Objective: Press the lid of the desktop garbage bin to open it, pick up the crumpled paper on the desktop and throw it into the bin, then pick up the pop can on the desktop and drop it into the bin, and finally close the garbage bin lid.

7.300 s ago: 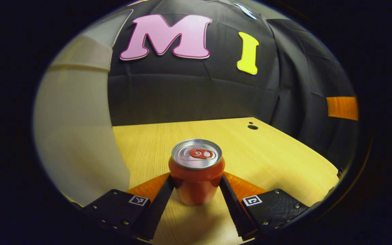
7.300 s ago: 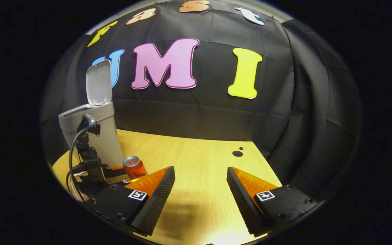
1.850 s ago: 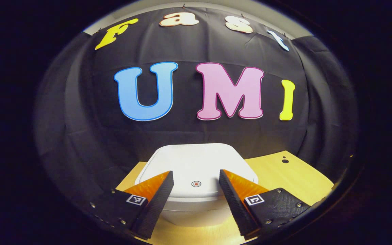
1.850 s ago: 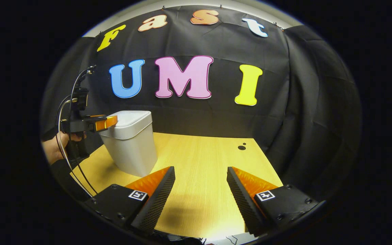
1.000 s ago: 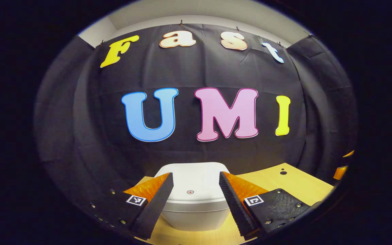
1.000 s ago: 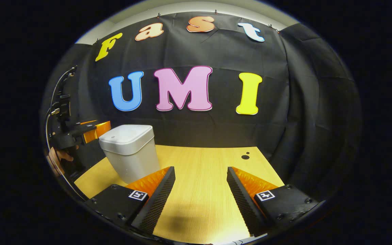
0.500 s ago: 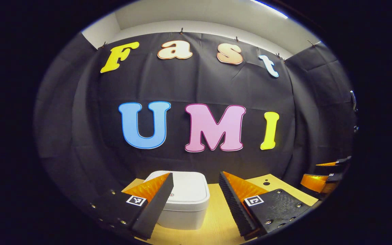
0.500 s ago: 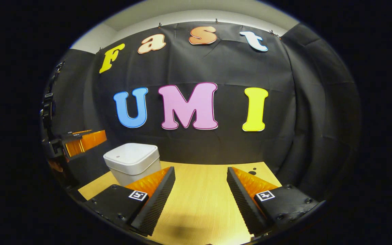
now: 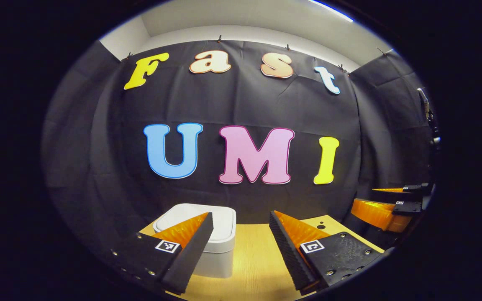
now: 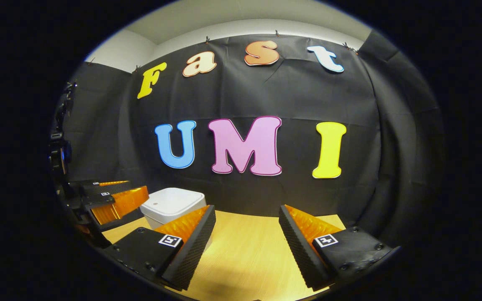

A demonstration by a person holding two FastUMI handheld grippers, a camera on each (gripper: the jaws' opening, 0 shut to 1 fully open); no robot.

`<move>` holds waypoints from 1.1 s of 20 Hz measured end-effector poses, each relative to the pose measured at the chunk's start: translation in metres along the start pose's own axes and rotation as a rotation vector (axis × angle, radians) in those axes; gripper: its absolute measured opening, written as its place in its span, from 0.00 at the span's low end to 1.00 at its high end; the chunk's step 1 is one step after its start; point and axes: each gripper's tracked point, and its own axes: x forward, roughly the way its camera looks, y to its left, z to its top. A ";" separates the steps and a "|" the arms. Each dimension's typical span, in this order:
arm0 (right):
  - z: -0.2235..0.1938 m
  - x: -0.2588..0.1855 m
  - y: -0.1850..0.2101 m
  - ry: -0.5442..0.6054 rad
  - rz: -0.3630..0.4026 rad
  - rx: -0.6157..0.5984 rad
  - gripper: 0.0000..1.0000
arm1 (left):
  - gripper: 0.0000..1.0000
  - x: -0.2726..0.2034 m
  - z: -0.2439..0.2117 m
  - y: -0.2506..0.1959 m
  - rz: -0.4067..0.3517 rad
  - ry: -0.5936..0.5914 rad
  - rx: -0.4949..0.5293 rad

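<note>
The white garbage bin (image 9: 218, 246) stands on the wooden table with its lid (image 9: 191, 214) down flat. My left gripper (image 9: 241, 244) is open and held back from the bin, whose left part sits behind its left finger. From the right gripper view the bin (image 10: 170, 207) is at lower left, partly behind my right gripper's left finger. My right gripper (image 10: 247, 244) is open over bare table with nothing between its fingers. The left gripper (image 10: 115, 198) hangs at the far left of that view, and the right gripper (image 9: 385, 205) at the far right of the left gripper view.
The wooden table (image 10: 245, 251) runs back to the black cloth wall. A small dark hole (image 9: 320, 226) marks the tabletop near the back right. A cable (image 10: 59, 125) runs up behind the left gripper.
The can has gone from the table and the bin lid has come down. Over the last second both grippers have drawn back from the bin and tilted upward, so the bin looks smaller.
</note>
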 end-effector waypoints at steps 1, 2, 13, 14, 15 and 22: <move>0.003 -0.002 0.000 -0.005 -0.007 -0.009 0.98 | 0.89 0.000 0.001 0.000 -0.006 -0.002 0.000; 0.006 -0.004 0.000 -0.015 -0.017 -0.017 0.99 | 0.89 0.000 0.002 0.001 -0.012 -0.006 0.008; 0.039 -0.028 0.047 -0.145 -0.142 -0.106 0.99 | 0.89 -0.023 0.003 0.013 -0.119 -0.075 0.095; 0.041 -0.030 0.051 -0.157 -0.147 -0.115 0.98 | 0.89 -0.025 0.000 0.014 -0.129 -0.072 0.098; 0.040 -0.031 0.057 -0.162 -0.149 -0.116 0.99 | 0.89 -0.027 -0.002 0.016 -0.135 -0.071 0.096; 0.034 -0.046 0.068 -0.153 -0.196 -0.115 0.99 | 0.89 -0.043 0.001 0.033 -0.124 -0.082 0.082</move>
